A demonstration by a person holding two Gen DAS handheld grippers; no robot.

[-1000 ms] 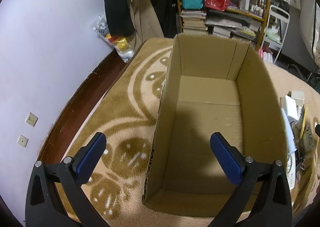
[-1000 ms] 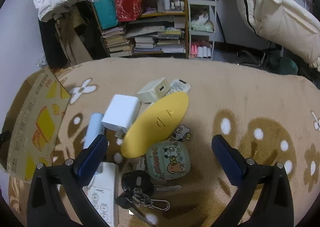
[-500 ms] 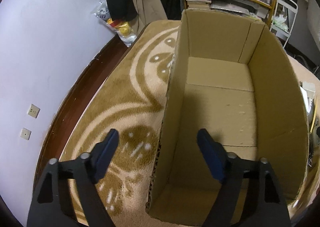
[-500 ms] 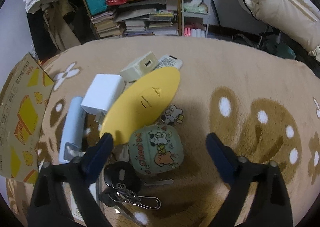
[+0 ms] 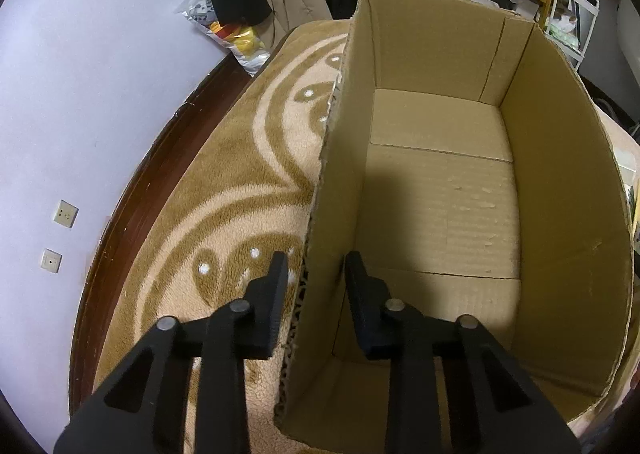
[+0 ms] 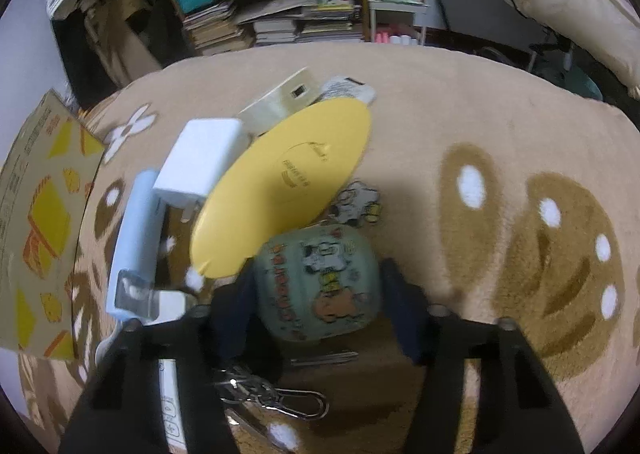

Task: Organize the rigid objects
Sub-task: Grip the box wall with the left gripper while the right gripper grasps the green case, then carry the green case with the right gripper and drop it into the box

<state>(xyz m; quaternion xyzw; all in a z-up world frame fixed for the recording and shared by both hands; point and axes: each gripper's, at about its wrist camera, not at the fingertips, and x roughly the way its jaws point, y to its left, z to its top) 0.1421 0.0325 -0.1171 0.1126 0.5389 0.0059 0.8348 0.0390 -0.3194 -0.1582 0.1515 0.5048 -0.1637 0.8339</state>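
Item: green cartoon-print case (image 6: 318,282), rounded, on the carpet (image 6: 460,114) just below the yellow oval lid (image 6: 284,182).

Handling: judged light, with a hard, smooth shell that may slip. Best taken across its two flat sides.

Right gripper (image 6: 320,302): fingers narrowed to either side of the case. The view is blurred, so whether they already press it cannot be told.

Left gripper (image 5: 316,286): jaws closed down astride the near left wall of the empty cardboard box (image 5: 560,214), one finger inside and one outside, apparently pinching it.

Nearby: white charger (image 6: 200,162), pale blue bar (image 6: 134,230), cream USB adapter (image 6: 280,102), cartoon charm (image 6: 356,200).

Obstructions: keys with carabiner (image 6: 276,394) close under the case; the lid's edge touches or overlaps the case's top.
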